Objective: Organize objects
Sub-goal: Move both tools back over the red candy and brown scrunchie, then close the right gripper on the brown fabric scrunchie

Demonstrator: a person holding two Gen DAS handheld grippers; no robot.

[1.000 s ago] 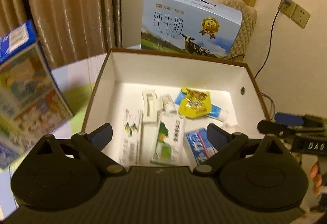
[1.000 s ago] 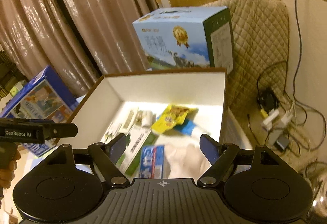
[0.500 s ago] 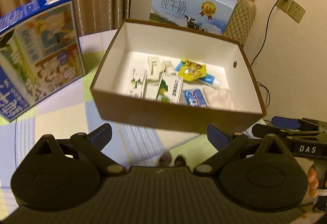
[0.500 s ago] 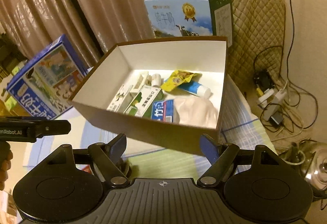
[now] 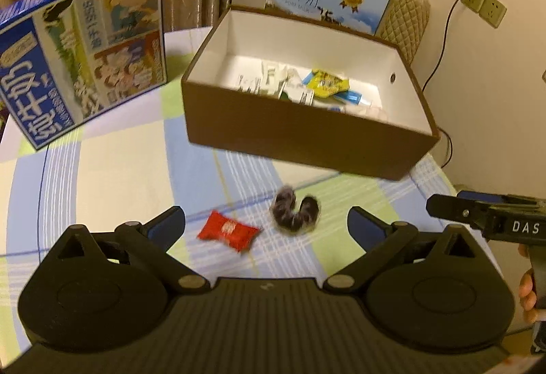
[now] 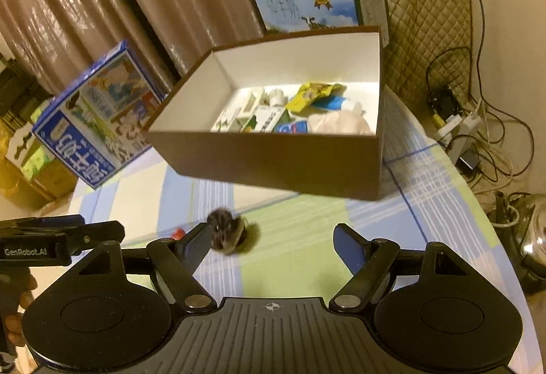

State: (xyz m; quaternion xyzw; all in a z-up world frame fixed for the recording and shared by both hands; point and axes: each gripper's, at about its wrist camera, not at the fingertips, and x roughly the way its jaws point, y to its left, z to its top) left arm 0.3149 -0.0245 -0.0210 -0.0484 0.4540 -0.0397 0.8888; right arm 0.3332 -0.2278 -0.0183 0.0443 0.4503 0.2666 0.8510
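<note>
Gaping empty, both tools (left [image 5: 266, 225], right [image 6: 273, 242]) above crinkly red sachet [image 5: 228, 230], fuzzy dark scrunchie [image 5: 295, 212].

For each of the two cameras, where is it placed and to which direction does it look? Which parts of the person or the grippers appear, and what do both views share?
Left wrist: sits on the left gripper, looks forward and down over the table at the red packet, the dark hair tie and the brown box; its own open fingers, the right gripper and fingers of a hand at the right edge show.
Right wrist: sits on the right gripper, faces the same brown box; its own open fingers, the left gripper at the left edge show.
Shared: the box, hair tie, both milk cartons, curtains.
</note>
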